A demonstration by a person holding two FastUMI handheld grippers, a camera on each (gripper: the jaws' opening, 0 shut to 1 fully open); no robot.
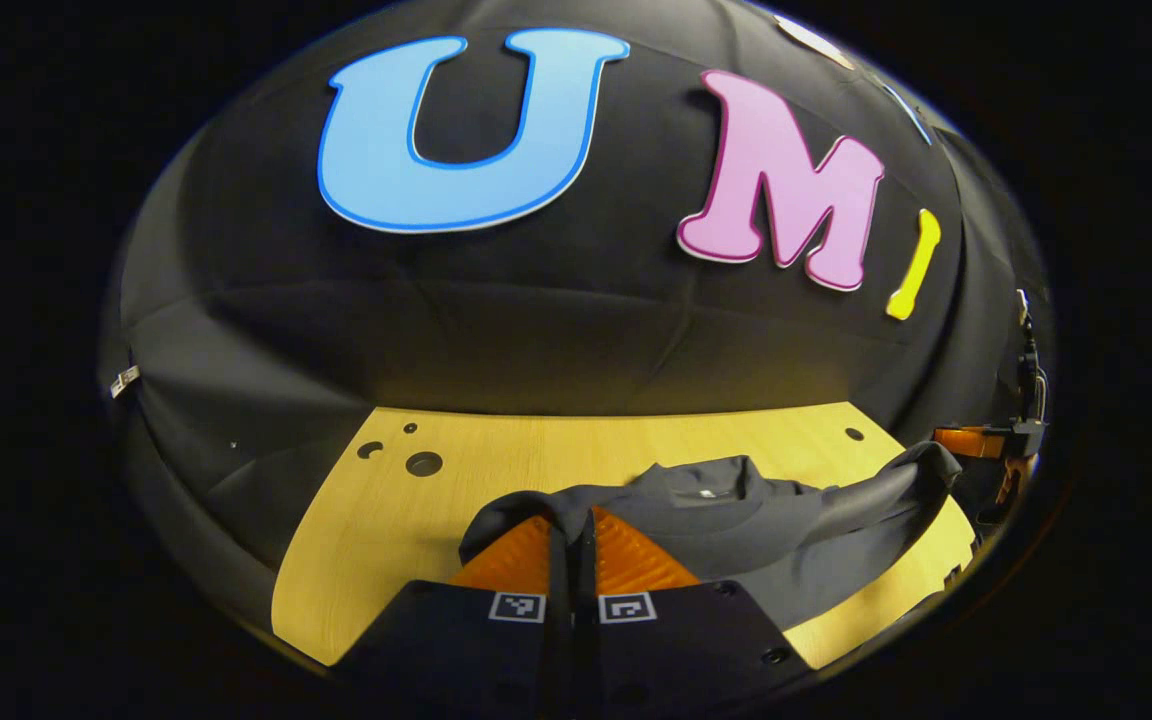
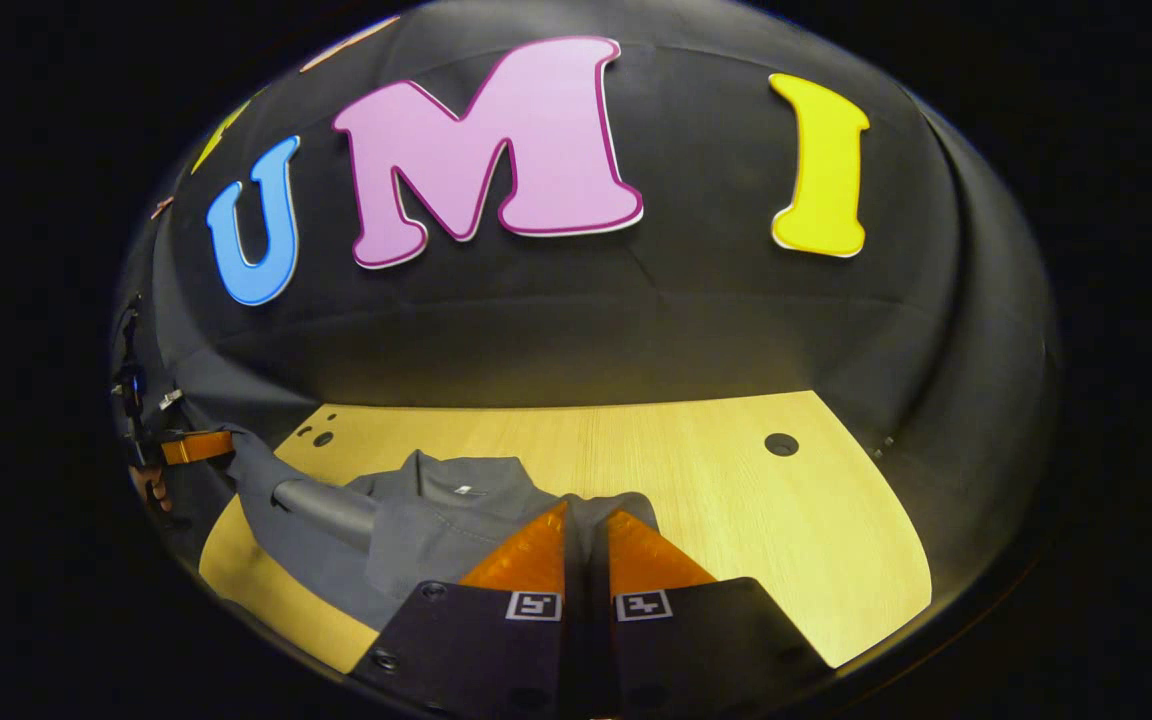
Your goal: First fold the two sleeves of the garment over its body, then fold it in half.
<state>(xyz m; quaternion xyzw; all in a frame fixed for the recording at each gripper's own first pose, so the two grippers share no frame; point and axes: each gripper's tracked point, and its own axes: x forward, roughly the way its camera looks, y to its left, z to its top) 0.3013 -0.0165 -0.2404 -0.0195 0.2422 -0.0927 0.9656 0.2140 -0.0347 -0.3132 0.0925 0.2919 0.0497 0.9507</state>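
Your left gripper and right gripper each pinched a sleeve of the dark grey garment (collar away from you), lying on the wooden table.

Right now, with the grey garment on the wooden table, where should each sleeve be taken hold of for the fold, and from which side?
At the cuff end of each sleeve, coming from the garment's outer edge: left tongs and right tongs each look closed on a sleeve end, lifted off the table, so the sleeve can swing inward over the body.
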